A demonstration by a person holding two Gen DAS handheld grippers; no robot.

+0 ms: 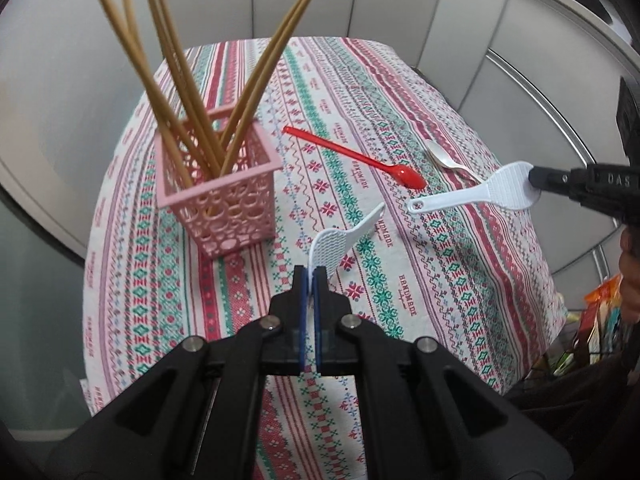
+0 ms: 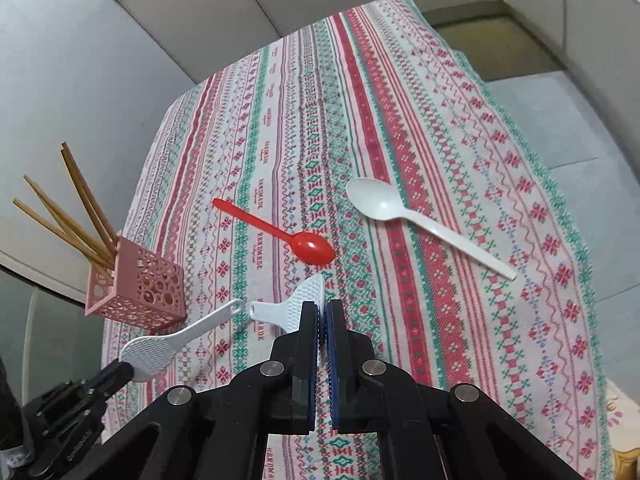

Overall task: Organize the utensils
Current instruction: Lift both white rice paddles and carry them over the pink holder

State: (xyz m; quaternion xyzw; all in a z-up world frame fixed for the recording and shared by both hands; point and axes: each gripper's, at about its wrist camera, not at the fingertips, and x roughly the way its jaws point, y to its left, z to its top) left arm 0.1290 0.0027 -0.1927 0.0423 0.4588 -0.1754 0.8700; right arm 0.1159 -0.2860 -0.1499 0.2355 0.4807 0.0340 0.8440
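A pink openwork basket [image 1: 224,196] stands upright on a worktop covered by a striped patterned cloth [image 1: 400,120], and it holds a loose fan of bamboo chopsticks [image 1: 180,80] that lean outward above its rim. Nothing else can be seen inside the basket. The left gripper [image 1: 309,274] is clamped tight on the dimpled head of a white rice paddle [image 1: 340,240], which is lifted clear of the cloth with its handle pointing away to the right, just beside the basket. The right gripper [image 2: 323,312] is likewise closed hard on the head of a second white rice paddle [image 2: 288,306], also held off the cloth, its handle pointing left toward the basket. On the cloth between and beyond the two paddles lies a red plastic spoon [image 2: 280,236], bowl up. The right wrist view shows a white plastic spoon [image 2: 416,220] in full, lying well apart from the basket, bowl away and handle toward the near right edge; in the left wrist view only part of it shows, behind the second paddle. The left wrist view alone shows part of a hand [image 1: 630,280] at the right edge and colourful packets [image 1: 600,320] beyond the worktop's edge.
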